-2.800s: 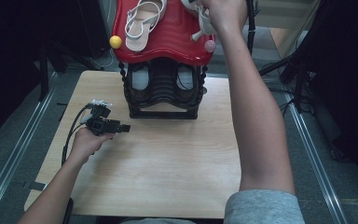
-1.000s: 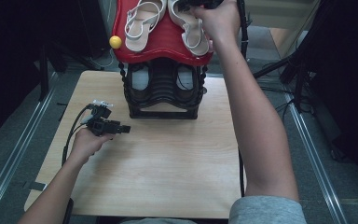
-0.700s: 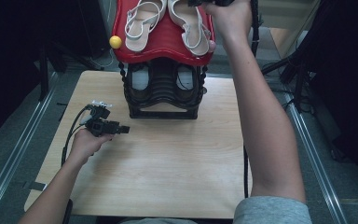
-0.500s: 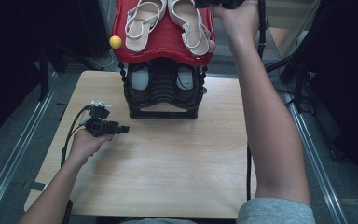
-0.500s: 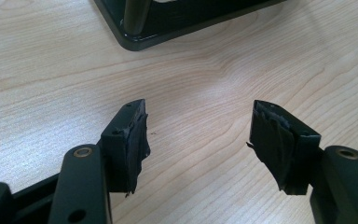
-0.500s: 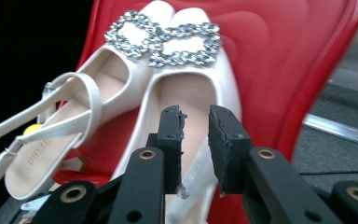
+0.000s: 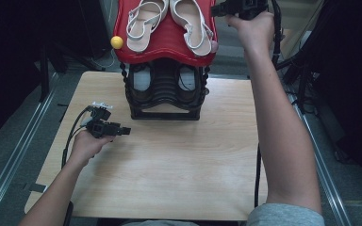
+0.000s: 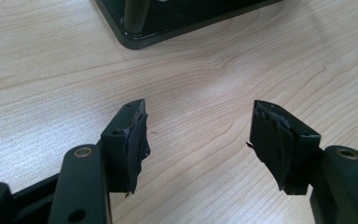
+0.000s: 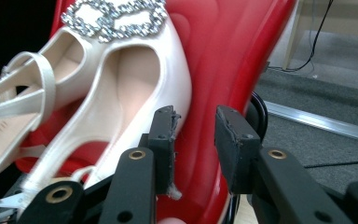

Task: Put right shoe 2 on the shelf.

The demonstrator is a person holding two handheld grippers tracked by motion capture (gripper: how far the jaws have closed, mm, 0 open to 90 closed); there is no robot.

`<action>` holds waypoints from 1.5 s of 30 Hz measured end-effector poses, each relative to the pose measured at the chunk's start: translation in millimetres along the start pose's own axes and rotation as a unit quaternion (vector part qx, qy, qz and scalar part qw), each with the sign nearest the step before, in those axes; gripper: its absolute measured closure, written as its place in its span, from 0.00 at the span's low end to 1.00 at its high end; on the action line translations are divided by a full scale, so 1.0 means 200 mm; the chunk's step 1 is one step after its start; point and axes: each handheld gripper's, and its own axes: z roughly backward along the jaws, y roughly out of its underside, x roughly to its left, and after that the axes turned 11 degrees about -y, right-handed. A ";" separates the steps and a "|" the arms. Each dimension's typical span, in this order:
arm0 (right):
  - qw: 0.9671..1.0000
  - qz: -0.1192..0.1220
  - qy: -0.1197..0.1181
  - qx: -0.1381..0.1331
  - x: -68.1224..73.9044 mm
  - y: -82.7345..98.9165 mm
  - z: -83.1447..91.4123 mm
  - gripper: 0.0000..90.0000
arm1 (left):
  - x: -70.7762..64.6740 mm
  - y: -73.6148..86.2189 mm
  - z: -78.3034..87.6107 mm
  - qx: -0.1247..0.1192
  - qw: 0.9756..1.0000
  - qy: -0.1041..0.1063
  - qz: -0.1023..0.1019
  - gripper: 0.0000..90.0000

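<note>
Two white strappy sandals lie side by side on the red top shelf of a black shoe rack. The left sandal is beside the right sandal, which has a rhinestone buckle. My right gripper hovers just off that shelf's right edge. Its jaws have just been opening, and they stand open beside the sandal with nothing between them. My left gripper rests low over the wooden table, open and empty.
Dark shoes sit on the rack's lower shelf. A yellow ball caps the rack's left post. The rack's base corner lies just ahead of my left gripper. Cables and metal rails run along the grey floor beside the table.
My right hand has drawn away to the right from the right sandal, which now lies free on the red shelf. The left hand has stayed put.
</note>
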 end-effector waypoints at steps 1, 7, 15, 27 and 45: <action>1.000 -0.001 0.000 0.000 -0.01 0.01 0.00 0.77 | 0.00 0.00 0.00 -0.001 1.000 -0.001 0.000 0.41; 1.000 -0.003 0.004 -0.003 -0.06 0.07 0.00 0.73 | 0.00 0.00 0.00 -0.001 1.000 -0.001 0.001 0.41; 1.000 -0.025 0.009 -0.008 -0.17 0.20 0.01 0.73 | 0.00 0.00 0.00 -0.002 1.000 -0.002 0.002 0.41; 0.999 -0.041 0.012 -0.002 -0.29 0.42 -0.03 0.73 | 0.00 0.00 0.00 -0.005 1.000 -0.002 0.004 0.41; 0.998 -0.067 -0.001 0.004 -0.40 0.74 -0.09 0.74 | 0.00 0.00 0.00 -0.006 1.000 -0.002 0.003 0.41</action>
